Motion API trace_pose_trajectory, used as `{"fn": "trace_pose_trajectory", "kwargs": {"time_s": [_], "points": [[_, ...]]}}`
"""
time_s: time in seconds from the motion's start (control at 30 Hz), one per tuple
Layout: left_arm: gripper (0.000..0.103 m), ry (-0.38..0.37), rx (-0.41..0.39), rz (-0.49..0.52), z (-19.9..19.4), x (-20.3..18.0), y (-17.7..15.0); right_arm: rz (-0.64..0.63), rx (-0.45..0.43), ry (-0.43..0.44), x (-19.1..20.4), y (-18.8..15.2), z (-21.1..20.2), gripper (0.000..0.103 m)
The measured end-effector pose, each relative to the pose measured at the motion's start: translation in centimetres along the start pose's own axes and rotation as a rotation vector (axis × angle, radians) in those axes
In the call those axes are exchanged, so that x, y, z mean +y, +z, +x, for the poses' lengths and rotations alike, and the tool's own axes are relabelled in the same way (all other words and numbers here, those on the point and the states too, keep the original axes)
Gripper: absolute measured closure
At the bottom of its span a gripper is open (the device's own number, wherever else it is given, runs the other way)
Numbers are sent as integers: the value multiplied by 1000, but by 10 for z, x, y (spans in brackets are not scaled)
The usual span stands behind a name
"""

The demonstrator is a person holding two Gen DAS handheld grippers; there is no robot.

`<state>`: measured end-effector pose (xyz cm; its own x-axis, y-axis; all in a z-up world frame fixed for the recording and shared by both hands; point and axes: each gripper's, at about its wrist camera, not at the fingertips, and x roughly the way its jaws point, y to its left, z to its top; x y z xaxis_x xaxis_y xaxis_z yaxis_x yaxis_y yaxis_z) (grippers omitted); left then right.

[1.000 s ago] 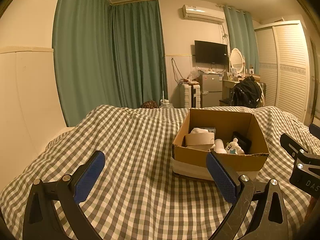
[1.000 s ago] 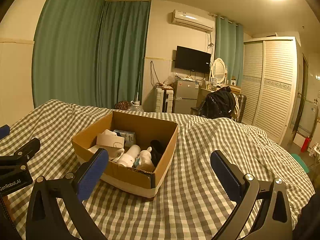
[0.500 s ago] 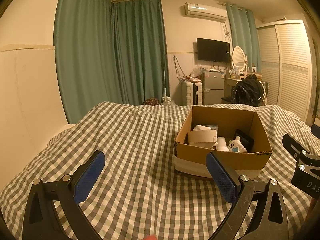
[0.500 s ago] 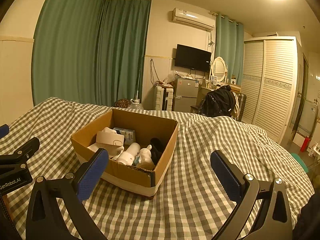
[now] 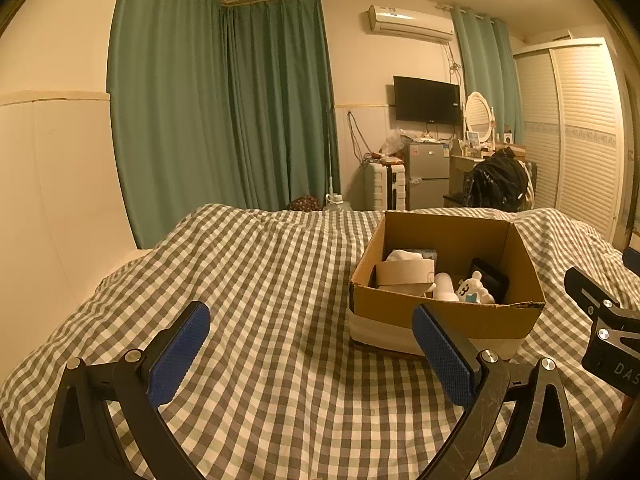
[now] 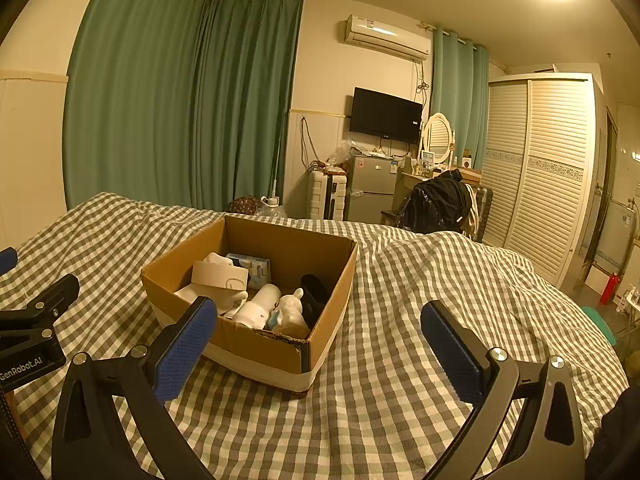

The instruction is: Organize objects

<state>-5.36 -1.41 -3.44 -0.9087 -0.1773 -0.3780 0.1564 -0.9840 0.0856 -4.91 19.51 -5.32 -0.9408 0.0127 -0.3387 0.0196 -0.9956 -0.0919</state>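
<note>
An open cardboard box (image 5: 460, 318) (image 6: 256, 342) sits on the checked bed cover. Inside it lie a white bottle (image 6: 258, 306), a small white plush figure (image 5: 474, 290) (image 6: 290, 312), a beige carton (image 6: 218, 276), a blue-white packet (image 6: 252, 266) and a black item (image 6: 316, 294). My left gripper (image 5: 312, 344) is open and empty, held above the cover to the left of the box. My right gripper (image 6: 316, 340) is open and empty, just in front of the box's near right corner.
The checked cover (image 5: 260, 280) spreads over the whole bed. Beyond the foot of the bed stand green curtains (image 5: 224, 112), a white suitcase (image 5: 384, 190), a small fridge (image 5: 426, 174), a chair with a black jacket (image 6: 438, 202) and a louvred wardrobe (image 6: 536, 176).
Both cameras have tilted up a little, so the box sits slightly lower in each view. Both grippers stay open and empty.
</note>
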Motion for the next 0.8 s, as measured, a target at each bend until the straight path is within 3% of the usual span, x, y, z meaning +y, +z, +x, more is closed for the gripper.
{"fn": "trace_pose_trajectory", "kwargs": {"time_s": [0.8], "points": [[0,-6,12,-5,2,-2,-4,-4,8,2,-1,-4,1,1]]}}
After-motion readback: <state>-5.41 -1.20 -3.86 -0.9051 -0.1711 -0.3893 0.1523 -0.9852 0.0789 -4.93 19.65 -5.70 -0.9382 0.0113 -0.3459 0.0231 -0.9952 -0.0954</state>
